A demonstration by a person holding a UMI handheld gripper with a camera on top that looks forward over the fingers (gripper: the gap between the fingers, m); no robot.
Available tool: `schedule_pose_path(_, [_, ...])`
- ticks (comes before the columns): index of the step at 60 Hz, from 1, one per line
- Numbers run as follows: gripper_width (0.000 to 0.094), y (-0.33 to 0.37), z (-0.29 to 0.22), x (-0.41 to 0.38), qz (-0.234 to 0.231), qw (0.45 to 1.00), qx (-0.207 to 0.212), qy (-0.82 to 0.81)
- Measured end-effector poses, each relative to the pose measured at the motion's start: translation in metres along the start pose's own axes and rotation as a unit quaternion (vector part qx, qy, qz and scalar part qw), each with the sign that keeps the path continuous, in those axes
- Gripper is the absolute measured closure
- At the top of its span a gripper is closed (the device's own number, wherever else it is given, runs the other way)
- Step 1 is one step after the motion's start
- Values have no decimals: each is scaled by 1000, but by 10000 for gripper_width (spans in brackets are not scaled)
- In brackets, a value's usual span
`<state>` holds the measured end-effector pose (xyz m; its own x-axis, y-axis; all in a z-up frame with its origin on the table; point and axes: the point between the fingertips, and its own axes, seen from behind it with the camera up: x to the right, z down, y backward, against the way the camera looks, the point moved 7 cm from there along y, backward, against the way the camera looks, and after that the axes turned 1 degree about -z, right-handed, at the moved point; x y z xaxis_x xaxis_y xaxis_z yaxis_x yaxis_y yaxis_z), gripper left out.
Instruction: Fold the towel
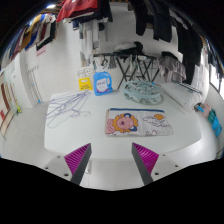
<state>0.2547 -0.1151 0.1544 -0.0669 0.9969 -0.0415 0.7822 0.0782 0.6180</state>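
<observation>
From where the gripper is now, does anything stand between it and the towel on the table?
Nothing visible does. The open gripper hovers above bare table, and the printed towel lies flat just beyond its fingers. The hangers lie off to the side.

towel (139, 121): soft printed cloth, matt
bench (60, 140): smooth white surface, slight sheen
hangers (66, 106): thin pale plastic, by the bench's left edge
tongs (112, 160): open fingers, ribbed magenta pads
</observation>
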Motion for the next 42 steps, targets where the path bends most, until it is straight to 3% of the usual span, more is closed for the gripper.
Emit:
schedule_pose_path(26, [75,-142,-41,-22,16,999,48,-15])
schedule_pose_path(42, [80,-231,-42,-18,33,999,14,-8])
